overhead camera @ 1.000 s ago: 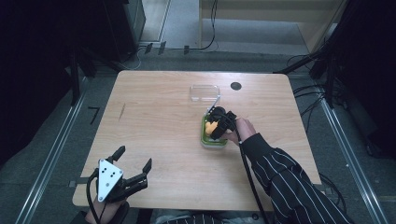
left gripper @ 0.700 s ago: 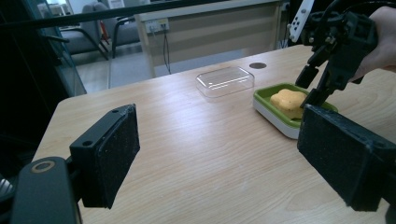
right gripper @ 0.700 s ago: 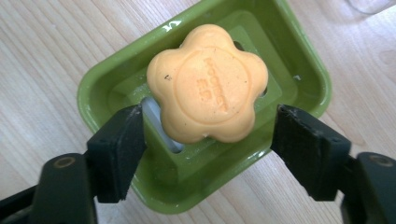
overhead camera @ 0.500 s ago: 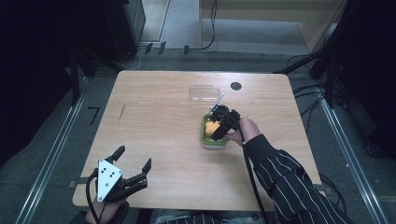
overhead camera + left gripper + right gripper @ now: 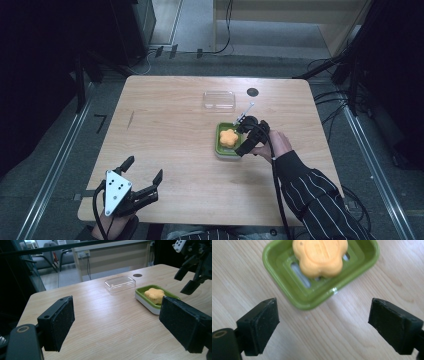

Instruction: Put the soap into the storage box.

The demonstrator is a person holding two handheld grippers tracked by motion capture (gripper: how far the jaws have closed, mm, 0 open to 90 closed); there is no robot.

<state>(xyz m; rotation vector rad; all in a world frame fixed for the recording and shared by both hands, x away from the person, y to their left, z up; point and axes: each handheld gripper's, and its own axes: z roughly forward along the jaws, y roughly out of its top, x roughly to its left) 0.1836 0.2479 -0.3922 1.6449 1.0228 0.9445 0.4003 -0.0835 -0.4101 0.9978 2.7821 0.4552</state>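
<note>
An orange flower-shaped soap lies in a green soap dish right of the table's middle. My right gripper hovers just beside the dish's right side, open, with nothing between its pads. In the right gripper view the soap and dish lie just beyond the open right gripper. My left gripper rests open near the front left edge, far from the dish. In the left gripper view, beyond the open left gripper, sit the dish, the soap and the right gripper.
A clear plastic lid lies on the table behind the dish, also the lid in the left gripper view. A small dark hole marks the tabletop to its right. Bare wood spreads across the left half of the table.
My right gripper has let go of the soap and drawn back from over the dish toward the person; the soap now lies uncovered in the dish. The left gripper has not moved.
</note>
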